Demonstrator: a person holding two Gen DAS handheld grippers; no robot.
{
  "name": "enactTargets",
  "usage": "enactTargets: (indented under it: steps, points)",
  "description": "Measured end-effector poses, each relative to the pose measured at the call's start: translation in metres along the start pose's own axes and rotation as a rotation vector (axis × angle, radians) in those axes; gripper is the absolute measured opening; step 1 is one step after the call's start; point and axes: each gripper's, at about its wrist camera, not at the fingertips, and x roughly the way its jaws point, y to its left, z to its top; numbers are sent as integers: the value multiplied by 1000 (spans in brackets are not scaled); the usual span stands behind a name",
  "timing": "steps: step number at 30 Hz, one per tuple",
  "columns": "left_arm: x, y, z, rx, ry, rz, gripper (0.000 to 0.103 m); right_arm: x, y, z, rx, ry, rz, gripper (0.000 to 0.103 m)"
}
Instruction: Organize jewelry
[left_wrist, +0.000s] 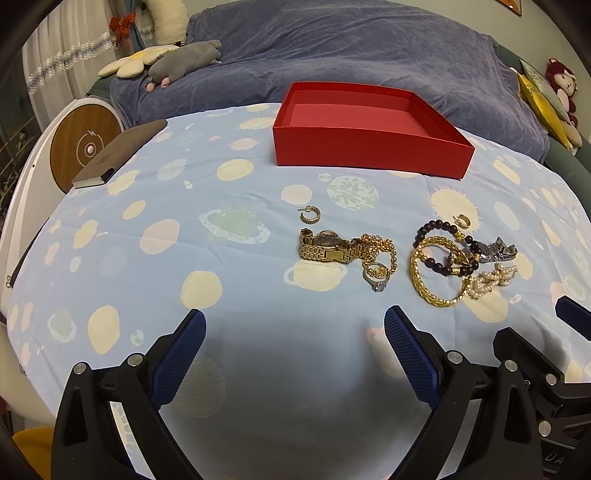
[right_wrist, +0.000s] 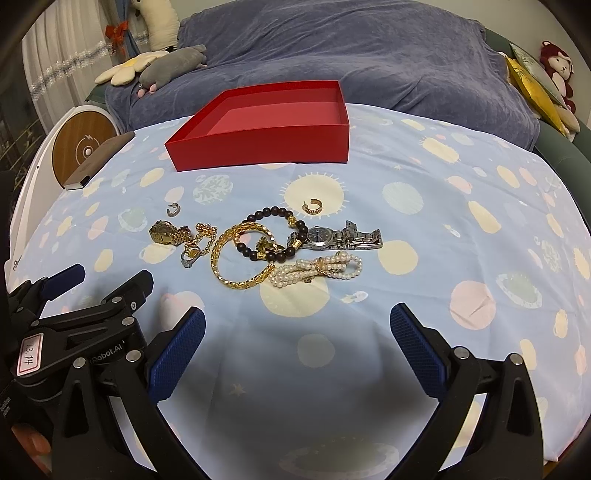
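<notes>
Two grippers, left gripper (left_wrist: 295, 328) and right gripper (right_wrist: 297, 326), fingers apart, empty, hovering near jewelry pile (right_wrist: 258, 247) on patterned worktop (right_wrist: 443, 221), red box (right_wrist: 258, 129) just behind pile.

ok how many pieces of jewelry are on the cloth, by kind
watches: 2, gold watch and silver watch
hoop earrings: 2
bracelets: 4, bead bracelet, gold bangle, pearl bracelet, gold chain
rings: at least 2
total: about 10
</notes>
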Motion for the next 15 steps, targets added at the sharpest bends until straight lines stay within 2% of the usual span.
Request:
enactTargets:
  steps: [6, 11, 15]
  points:
    - [2, 0, 0, 9, -1, -2, 94, 0, -4, 0, 9, 0, 4, 98]
    - [4, 10, 4, -31, 17, -52, 94, 0, -16, 2, 30, -4, -1, 98]
    - [8, 18, 4, -11, 13, -22, 96, 0, -27, 2, 53, 0, -5, 98]
